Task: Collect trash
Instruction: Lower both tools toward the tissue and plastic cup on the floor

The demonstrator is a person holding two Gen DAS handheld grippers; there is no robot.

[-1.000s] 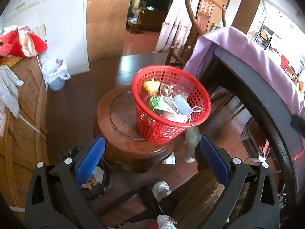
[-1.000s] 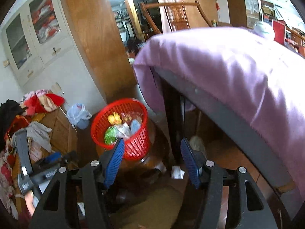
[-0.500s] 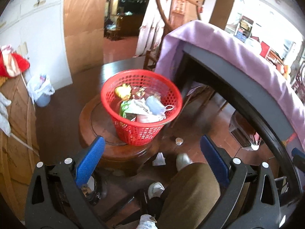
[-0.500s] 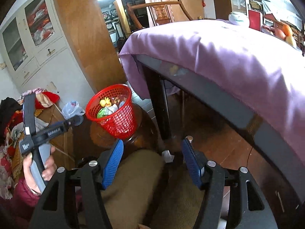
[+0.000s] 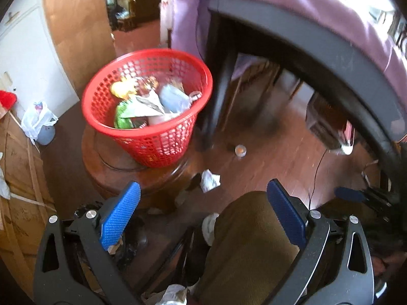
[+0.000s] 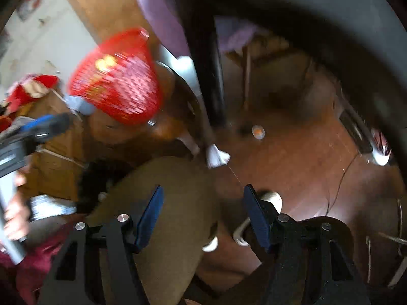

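Note:
A red mesh basket holding several pieces of trash stands on a round dark wooden stool. On the wooden floor beside the stool lies a crumpled white wrapper, and farther off a small clear cup. My left gripper hangs open and empty above a person's olive-trousered knee. My right gripper, also open with nothing between its blue pads, points down at the floor short of the wrapper. The basket is blurred in the right wrist view.
A dark table with a purple cloth arches over the right side, its leg next to the stool. A cable runs across the floor. A white plastic bag and cardboard lie left. The person's shoes are below.
Both grippers dropped lower and tipped toward the floor. The right wrist view went from the purple tabletop to under the table. The wrapper and cup came into closer view.

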